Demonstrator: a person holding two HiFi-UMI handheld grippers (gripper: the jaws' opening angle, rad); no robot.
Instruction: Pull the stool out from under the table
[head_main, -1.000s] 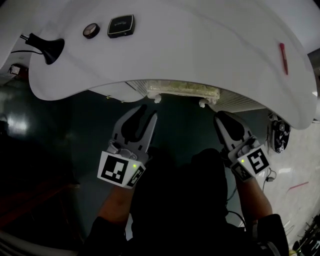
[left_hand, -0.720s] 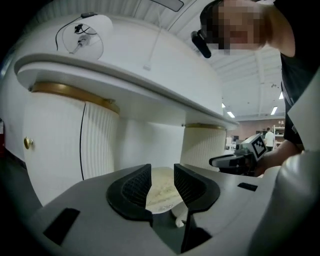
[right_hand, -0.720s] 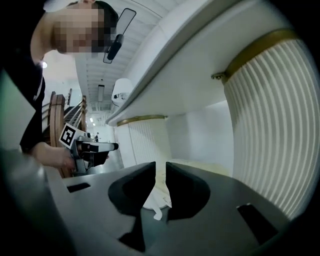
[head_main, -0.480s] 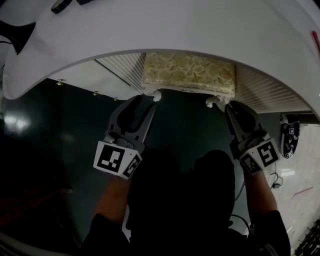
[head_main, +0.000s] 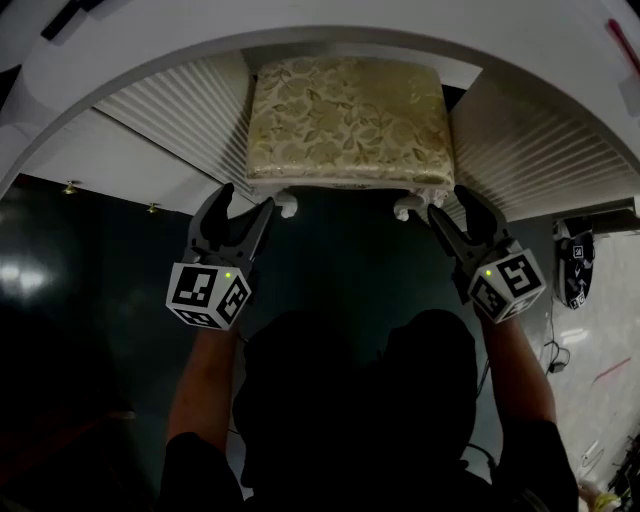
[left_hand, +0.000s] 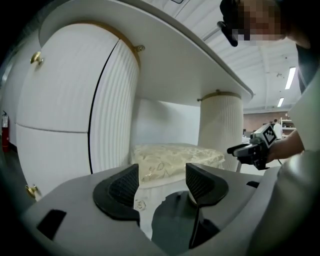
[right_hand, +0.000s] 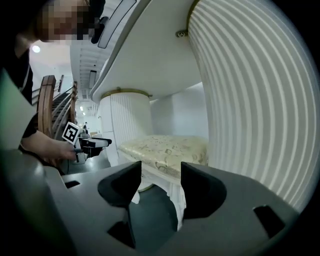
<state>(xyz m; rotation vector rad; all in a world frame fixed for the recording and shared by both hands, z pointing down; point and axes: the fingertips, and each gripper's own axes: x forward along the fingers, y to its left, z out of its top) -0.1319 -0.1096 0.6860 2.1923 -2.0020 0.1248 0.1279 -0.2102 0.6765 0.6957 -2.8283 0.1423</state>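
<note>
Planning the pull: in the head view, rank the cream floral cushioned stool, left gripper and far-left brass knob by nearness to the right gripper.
1. Cream floral cushioned stool, its right corner between the right gripper's just-opened jaws.
2. Left gripper, across at the left corner, jaws likewise just opened around it.
3. Brass knob, far left on the white cabinet.
</note>
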